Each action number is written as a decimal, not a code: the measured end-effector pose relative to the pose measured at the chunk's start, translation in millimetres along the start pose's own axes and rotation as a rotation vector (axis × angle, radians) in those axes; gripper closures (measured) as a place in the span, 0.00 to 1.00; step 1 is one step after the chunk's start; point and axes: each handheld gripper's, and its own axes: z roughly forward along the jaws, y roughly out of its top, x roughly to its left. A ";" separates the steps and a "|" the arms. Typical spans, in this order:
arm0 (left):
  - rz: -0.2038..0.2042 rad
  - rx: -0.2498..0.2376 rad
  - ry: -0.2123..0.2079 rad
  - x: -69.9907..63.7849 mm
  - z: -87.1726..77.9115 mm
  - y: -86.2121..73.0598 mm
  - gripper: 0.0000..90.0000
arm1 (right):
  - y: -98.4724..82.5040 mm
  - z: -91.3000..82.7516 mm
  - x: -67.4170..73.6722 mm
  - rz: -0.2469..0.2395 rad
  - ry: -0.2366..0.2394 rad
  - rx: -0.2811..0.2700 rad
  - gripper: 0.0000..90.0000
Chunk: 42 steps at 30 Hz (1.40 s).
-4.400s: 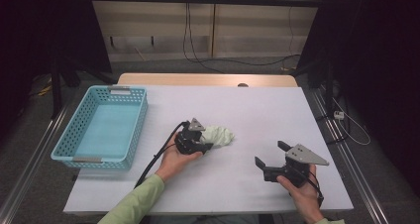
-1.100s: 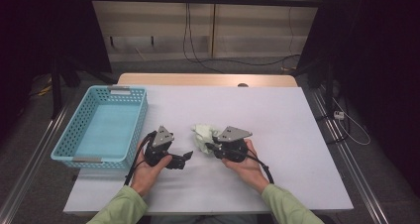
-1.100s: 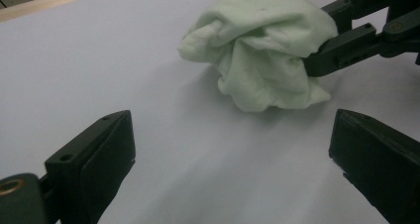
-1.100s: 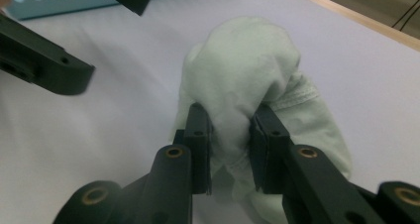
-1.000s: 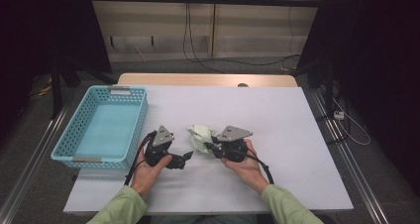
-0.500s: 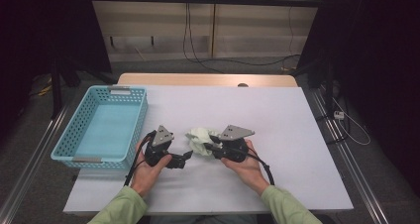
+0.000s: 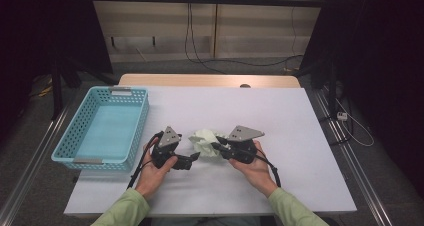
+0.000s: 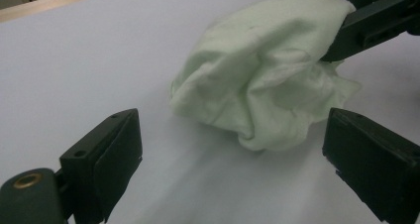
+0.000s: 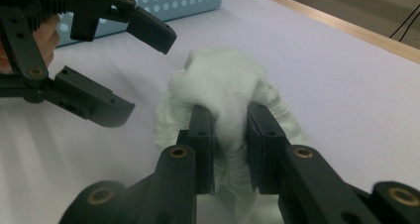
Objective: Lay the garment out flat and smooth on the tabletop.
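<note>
- Far left of the high view: a light blue basket (image 7: 102, 127) on the white table (image 7: 295, 136), long side running away from the person, well apart from the work in hand.
- Just right of the basket: left hand (image 7: 156, 172) around the left gripper (image 7: 195, 157), black cable trailing back along the forearm in a light green sleeve (image 7: 122, 212).
- Left gripper jaws spread wide, gripping nothing; in the left gripper view both black pads apart from the cloth, one at each lower corner, bare table between them.
- Centre of the table, between the two grippers: a crumpled pale green cloth (image 7: 206, 142), bunched into a loose ball and lying on the white surface; seen close in the left gripper view (image 8: 262, 85), just beyond the open jaws.
- Right of the cloth: right gripper (image 7: 216, 147) in the right hand (image 7: 255, 167), grey three-cornered plate on top, pointing left at the cloth.
- Right gripper jaws clamped on a fold of the cloth, having just been closing; in the right gripper view (image 9: 230, 149) both pads pressed against fabric (image 9: 223, 95) bulging up between them.
- In that same view, the left gripper (image 9: 133, 70) just beyond the cloth, jaws agape, not touching it.
</note>
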 end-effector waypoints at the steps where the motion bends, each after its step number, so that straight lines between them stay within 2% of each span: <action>1: 0.000 0.003 0.002 -1.3 1.3 1.4 0.09 | 0.5 -0.9 -0.5 0.007 0.000 -0.005 0.84; 2: 0.000 0.003 0.002 -1.3 1.3 1.4 0.09 | 0.5 -0.9 -0.5 0.007 0.000 -0.005 0.84; 3: -0.007 0.018 -0.021 -2.5 2.9 3.5 0.10 | 2.2 -2.8 -0.8 0.014 0.004 -0.011 0.85; 5: -0.022 0.015 -0.054 -4.4 5.0 3.2 0.10 | 4.1 -4.2 -1.1 0.023 0.010 -0.023 0.85; 6: -0.017 0.027 -0.058 -4.4 5.6 3.9 0.14 | 5.3 -5.0 -1.1 0.029 0.014 -0.028 0.85; 7: -0.024 0.035 -0.075 -5.0 6.1 4.5 0.25 | 6.6 -5.9 -1.1 0.029 0.017 -0.031 0.85; 8: -0.024 0.035 -0.075 -5.0 6.1 4.5 0.40 | 8.0 -6.7 -0.9 0.030 0.022 -0.038 0.85; 9: -0.032 0.039 -0.102 -6.0 7.1 5.7 0.44 | 9.4 -7.8 -1.0 0.030 0.030 -0.043 0.85; 10: -0.032 0.039 -0.102 -6.0 7.1 5.7 0.47 | 10.3 -8.4 -0.8 0.033 0.032 -0.047 0.85; 11: -0.023 0.034 -0.142 -6.1 6.3 6.8 0.63 | 11.3 -9.3 -0.7 0.031 0.032 -0.050 0.85; 12: -0.023 0.034 -0.142 -6.1 6.3 6.8 0.72 | 11.3 -9.3 -0.7 0.031 0.032 -0.050 0.85; 13: -0.024 0.035 -0.137 -6.8 4.7 7.1 0.72 | 11.6 -9.9 -0.9 0.033 0.034 -0.051 0.84; 15: -0.037 0.013 -0.153 -6.2 1.8 7.7 0.90 | 11.4 -11.2 -2.5 0.034 0.030 -0.055 0.83; 17: -0.043 -0.006 -0.135 -5.2 -2.2 8.9 0.99 | 11.0 -12.6 -5.2 0.037 0.017 -0.051 0.79; 19: -0.060 -0.013 -0.154 -2.6 -6.5 11.1 1.00 | 11.0 -13.2 -6.8 0.040 0.010 -0.052 0.79; 23: -0.077 -0.022 -0.160 0.4 -9.1 11.6 1.00 | 10.1 -12.6 -8.2 0.038 0.000 -0.038 0.80; 24: -0.074 -0.020 -0.149 0.6 -9.9 11.9 1.00 | 10.1 -12.4 -8.4 0.035 -0.002 -0.037 0.82; 28: -0.085 -0.046 -0.148 2.8 -16.4 17.5 1.00 | 12.8 -16.1 -8.4 0.026 -0.003 -0.048 0.87; 31: -0.081 -0.074 -0.147 1.9 -24.8 23.8 1.00 | 15.5 -18.6 -8.0 0.020 0.003 -0.056 0.88; 32: -0.089 -0.092 -0.155 1.9 -30.4 28.3 1.00 | 19.1 -21.7 -7.2 0.039 0.019 -0.074 0.88; 33: -0.089 -0.092 -0.155 1.9 -30.4 28.3 1.00 | 20.7 -22.9 -6.2 0.038 0.019 -0.077 0.88; 34: -0.074 -0.094 -0.151 0.1 -34.9 31.4 1.00 | 22.5 -24.2 -5.1 0.032 0.021 -0.082 0.87; 38: -0.073 -0.080 -0.140 1.7 -31.6 29.8 1.00 | 22.7 -23.7 -5.6 0.014 0.006 -0.072 0.87; 41: -0.081 -0.015 -0.122 5.1 -15.2 17.0 1.00 | 12.4 -16.8 -11.8 0.017 -0.013 -0.027 0.87; 42: -0.081 -0.015 -0.122 5.1 -15.2 17.0 0.99 | 10.9 -15.5 -12.4 0.015 -0.016 -0.018 0.88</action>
